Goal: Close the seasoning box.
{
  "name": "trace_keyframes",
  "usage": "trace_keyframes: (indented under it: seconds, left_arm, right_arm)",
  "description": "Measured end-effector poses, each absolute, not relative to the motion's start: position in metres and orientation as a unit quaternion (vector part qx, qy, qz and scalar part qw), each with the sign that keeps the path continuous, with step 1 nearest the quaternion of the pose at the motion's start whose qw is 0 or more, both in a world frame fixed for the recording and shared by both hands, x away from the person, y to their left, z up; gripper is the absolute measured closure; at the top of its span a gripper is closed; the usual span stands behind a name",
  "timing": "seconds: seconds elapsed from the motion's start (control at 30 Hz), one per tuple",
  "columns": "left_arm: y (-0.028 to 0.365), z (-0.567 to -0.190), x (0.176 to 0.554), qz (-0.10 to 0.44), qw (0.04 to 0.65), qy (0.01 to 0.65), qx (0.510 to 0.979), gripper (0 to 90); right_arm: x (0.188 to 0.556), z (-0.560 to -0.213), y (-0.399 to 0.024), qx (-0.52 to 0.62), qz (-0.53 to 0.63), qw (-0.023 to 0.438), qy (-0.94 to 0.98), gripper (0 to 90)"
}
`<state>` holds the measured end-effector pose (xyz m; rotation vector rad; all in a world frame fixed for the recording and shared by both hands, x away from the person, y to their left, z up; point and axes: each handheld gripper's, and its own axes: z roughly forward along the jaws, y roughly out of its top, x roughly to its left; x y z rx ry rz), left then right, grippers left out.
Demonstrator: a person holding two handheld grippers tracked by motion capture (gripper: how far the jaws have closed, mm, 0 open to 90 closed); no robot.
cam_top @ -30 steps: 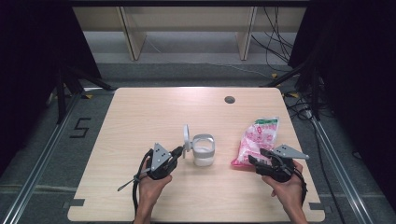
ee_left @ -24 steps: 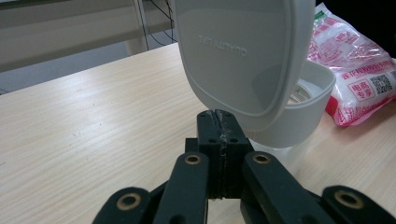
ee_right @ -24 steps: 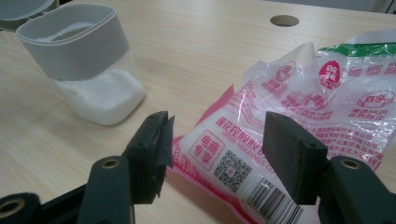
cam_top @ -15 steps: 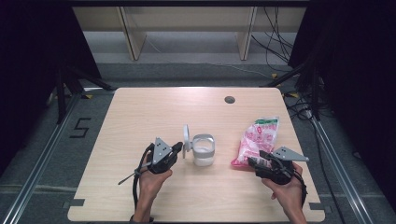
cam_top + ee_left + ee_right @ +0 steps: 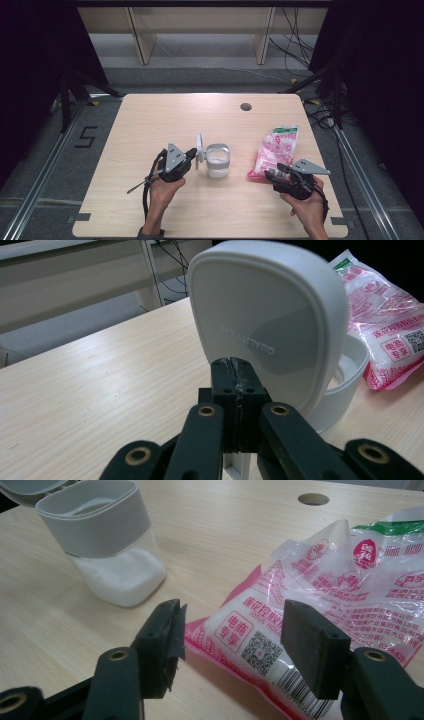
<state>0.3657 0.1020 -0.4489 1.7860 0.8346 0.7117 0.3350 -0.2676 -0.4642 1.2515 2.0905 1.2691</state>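
Pale wood grain, matt plastics, one glossy bag

The table (image 5: 150, 125) shows light matt wood grain; the container (image 5: 107, 550) pairs a clear lower body with a smooth matt white collar and lid (image 5: 265, 315); the bag (image 5: 320, 595) gleams, crinkly pink-printed plastic film.

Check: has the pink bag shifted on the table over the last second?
No. In the high view the pink bag lies at the same spot below the round table hole, right of the white container.
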Motion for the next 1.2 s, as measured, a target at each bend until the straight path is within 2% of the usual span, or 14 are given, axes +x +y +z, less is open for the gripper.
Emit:
trace_keyframes:
  seconds: [0.13, 0.27, 0.47, 0.5, 0.7, 0.73, 0.8, 0.87, 1.2]
  left_arm:
    - [0.102, -0.446, 0.366, 0.290, 0.508, 0.342, 0.736, 89.0]
    - [0.103, -0.443, 0.368, 0.301, 0.506, 0.327, 0.739, 89.0]
    - [0.101, -0.438, 0.365, 0.298, 0.506, 0.330, 0.739, 88.9]
    - [0.101, -0.437, 0.367, 0.304, 0.507, 0.319, 0.741, 89.0]
    - [0.097, -0.435, 0.366, 0.297, 0.507, 0.330, 0.739, 88.8]
    - [0.098, -0.434, 0.368, 0.305, 0.507, 0.317, 0.741, 88.8]
    - [0.097, -0.434, 0.368, 0.306, 0.506, 0.314, 0.743, 88.6]
    - [0.097, -0.435, 0.366, 0.299, 0.504, 0.326, 0.742, 88.6]
    - [0.093, -0.431, 0.365, 0.302, 0.510, 0.317, 0.740, 88.4]
  right_arm:
    - [0.336, -0.465, -0.269, 0.443, 0.447, 0.210, 0.748, 42.2]
    - [0.332, -0.465, -0.268, 0.452, 0.453, 0.189, 0.745, 42.1]
    - [0.332, -0.467, -0.267, 0.450, 0.461, 0.191, 0.741, 41.9]
    - [0.333, -0.466, -0.270, 0.437, 0.452, 0.203, 0.750, 41.9]
    - [0.332, -0.467, -0.269, 0.437, 0.460, 0.199, 0.747, 41.9]
    - [0.330, -0.467, -0.267, 0.448, 0.460, 0.190, 0.742, 41.8]
    - [0.331, -0.467, -0.270, 0.433, 0.459, 0.206, 0.748, 41.9]
    - [0.329, -0.467, -0.268, 0.447, 0.461, 0.189, 0.743, 41.9]
    - [0.328, -0.467, -0.269, 0.441, 0.455, 0.194, 0.749, 41.9]
